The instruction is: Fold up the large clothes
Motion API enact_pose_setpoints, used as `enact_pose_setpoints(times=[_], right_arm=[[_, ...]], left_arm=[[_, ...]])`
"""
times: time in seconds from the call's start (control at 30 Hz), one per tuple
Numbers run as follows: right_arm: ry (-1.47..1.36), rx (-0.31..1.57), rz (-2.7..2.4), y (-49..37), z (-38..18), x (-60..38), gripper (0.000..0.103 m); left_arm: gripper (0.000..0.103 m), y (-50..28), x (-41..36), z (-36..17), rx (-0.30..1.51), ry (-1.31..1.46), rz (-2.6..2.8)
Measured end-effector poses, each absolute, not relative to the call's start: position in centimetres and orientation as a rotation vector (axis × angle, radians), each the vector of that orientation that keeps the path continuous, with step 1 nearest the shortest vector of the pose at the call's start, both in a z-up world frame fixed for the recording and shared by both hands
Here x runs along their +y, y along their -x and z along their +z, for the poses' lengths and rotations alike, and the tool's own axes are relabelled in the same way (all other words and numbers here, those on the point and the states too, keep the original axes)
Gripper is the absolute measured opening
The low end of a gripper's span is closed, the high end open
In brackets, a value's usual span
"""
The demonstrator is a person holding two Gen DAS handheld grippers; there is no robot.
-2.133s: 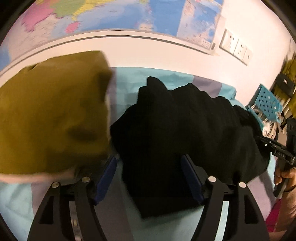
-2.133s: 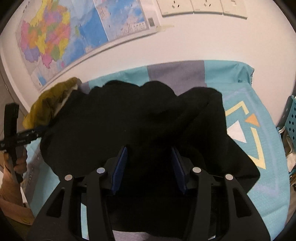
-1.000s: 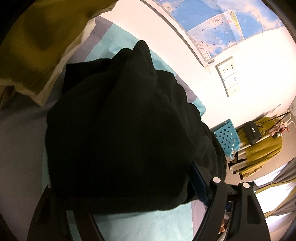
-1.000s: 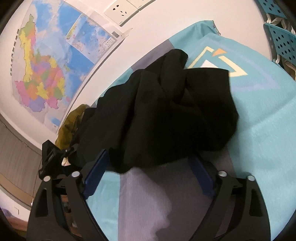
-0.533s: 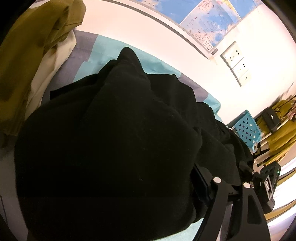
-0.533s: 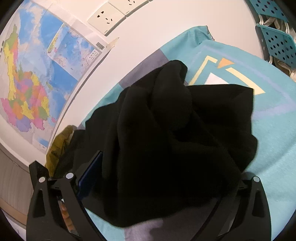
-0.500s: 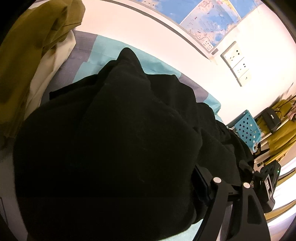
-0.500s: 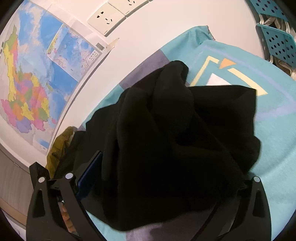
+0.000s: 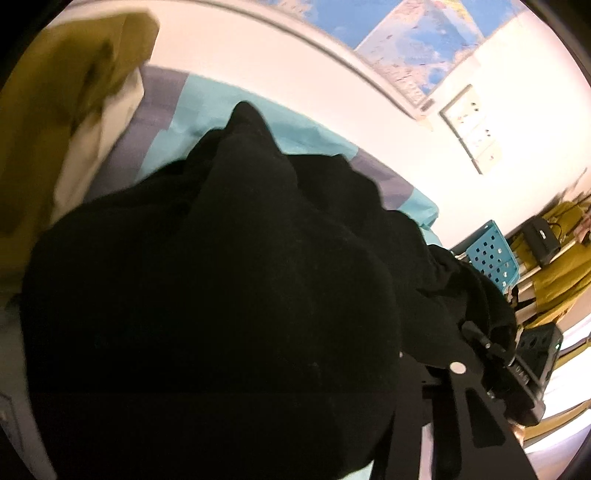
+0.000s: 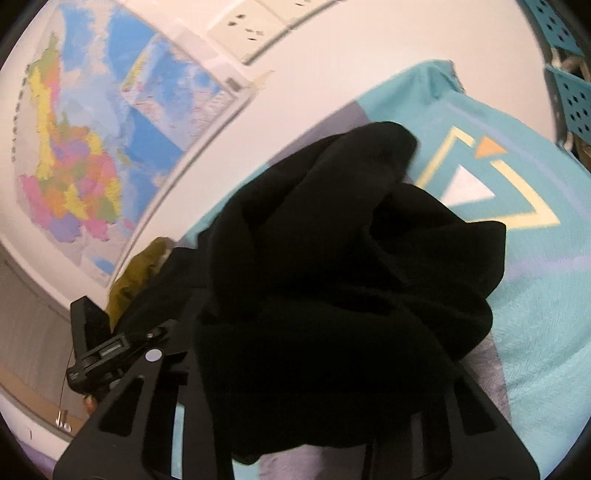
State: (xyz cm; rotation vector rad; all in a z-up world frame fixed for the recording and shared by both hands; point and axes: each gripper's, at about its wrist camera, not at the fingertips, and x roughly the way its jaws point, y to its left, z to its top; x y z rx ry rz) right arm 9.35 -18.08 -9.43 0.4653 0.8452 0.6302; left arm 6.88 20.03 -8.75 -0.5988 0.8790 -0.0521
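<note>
A large black garment [image 9: 229, 295] lies bunched in a heap on the teal and grey bed sheet [image 10: 535, 295]. My left gripper [image 9: 251, 365] is pushed into its near left side. The jaws are closing with thick folds of cloth between them, and the cloth hides both pads. My right gripper [image 10: 310, 354] is buried in the same black garment [image 10: 332, 277] from the other side, its jaws also closing on a bunch of fabric. Each tool's black body shows at the edge of the other's view.
An olive garment [image 9: 55, 92] on a cream cloth [image 9: 99, 140] lies at the sheet's left end. A white wall with a map [image 10: 92, 147] and sockets [image 10: 251, 26] runs behind. A blue perforated basket [image 9: 491, 258] and hanging yellow clothes [image 9: 561, 273] stand past the right end.
Both pairs of jaws have drawn inward around the black garment, from wide apart to much narrower. The cloth now bulges higher between them, and both views have crept closer to it.
</note>
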Motion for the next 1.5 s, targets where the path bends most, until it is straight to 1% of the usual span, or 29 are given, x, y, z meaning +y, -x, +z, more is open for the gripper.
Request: enact_pose_setpoints(times=[0.17, 0.2, 0.23, 0.33, 0.4, 0.43, 0.47, 0.53, 0.63, 0.7, 0.77, 0.87, 1.07, 1.13, 1.2, 1.27, 1.33, 1.37, 1.4, 1.43, 1.5], right_arm=[[-0.468, 0.8, 0.709, -6.4, -6.2, -19.5, 0.032], [-0.466, 0.795, 0.718, -5.9, -6.1, -19.7, 0.033], [-0.465, 0.799, 0.722, -5.2, -6.1, -20.2, 0.034], [-0.432, 0.885, 0.682, -4.7, -8.4, -20.9, 0.042], [-0.47, 0.953, 0.648, -4.9, -10.7, -21.3, 0.053], [-0.498, 0.983, 0.64, -5.0, -11.8, -21.6, 0.059], [-0.513, 0.988, 0.626, -4.9, -12.3, -21.9, 0.063], [-0.551, 0.962, 0.638, -4.7, -12.6, -22.4, 0.066], [-0.54, 0.955, 0.652, -4.6, -12.4, -22.2, 0.073], [-0.527, 0.951, 0.655, -4.7, -12.3, -21.8, 0.08], [-0.521, 0.943, 0.655, -4.8, -12.3, -21.6, 0.084], [-0.5, 0.932, 0.635, -5.2, -12.4, -21.1, 0.085], [-0.486, 0.905, 0.623, -7.0, -12.6, -19.8, 0.085], [-0.479, 0.906, 0.624, -7.3, -12.6, -19.7, 0.079], [-0.46, 0.906, 0.618, -7.5, -12.7, -19.6, 0.065], [-0.445, 0.908, 0.623, -7.6, -12.8, -19.7, 0.063], [-0.462, 0.913, 0.627, -7.8, -13.0, -19.8, 0.063], [-0.46, 0.913, 0.627, -7.8, -13.0, -19.8, 0.067], [-0.462, 0.912, 0.631, -7.9, -13.1, -19.8, 0.072], [-0.468, 0.911, 0.641, -7.9, -13.1, -19.7, 0.073], [-0.45, 0.909, 0.644, -7.9, -13.0, -19.4, 0.075]], left_arm=[[0.042, -2.8, 19.7, -6.7, 0.858, 0.636, -0.171], [0.043, -2.1, 19.6, -6.7, 0.86, 0.638, -0.188], [0.047, -1.3, 19.3, -7.3, 0.881, 0.642, -0.207], [0.054, -0.9, 19.3, -9.9, 0.959, 0.647, -0.206], [0.063, -0.6, 19.4, -10.6, 0.953, 0.65, -0.201], [0.065, -0.5, 19.4, -10.5, 0.94, 0.635, -0.204], [0.067, -0.3, 19.3, -10.4, 0.934, 0.614, -0.198], [0.074, -0.1, 19.3, -10.0, 0.911, 0.567, -0.171], [0.078, 0.0, 19.3, -10.0, 0.896, 0.545, -0.148], [0.08, 0.0, 19.5, -10.2, 0.892, 0.549, -0.143], [0.083, -0.4, 19.3, -10.1, 0.885, 0.549, -0.137], [0.084, -1.0, 19.3, -9.8, 0.888, 0.551, -0.13], [0.084, -2.1, 19.2, -9.8, 0.891, 0.527, -0.12], [0.082, -2.1, 19.0, -9.7, 0.883, 0.505, -0.116], [0.078, -2.2, 18.8, -9.7, 0.883, 0.486, -0.112], [0.075, -2.2, 18.7, -9.5, 0.876, 0.469, -0.111], [0.074, -2.3, 18.5, -9.4, 0.869, 0.443, -0.114], [0.075, -2.4, 18.4, -9.4, 0.869, 0.437, -0.115], [0.079, -2.6, 18.4, -9.5, 0.872, 0.438, -0.12], [0.081, -2.7, 18.5, -9.6, 0.876, 0.446, -0.12], [0.081, -2.9, 18.5, -9.7, 0.872, 0.451, -0.122]])
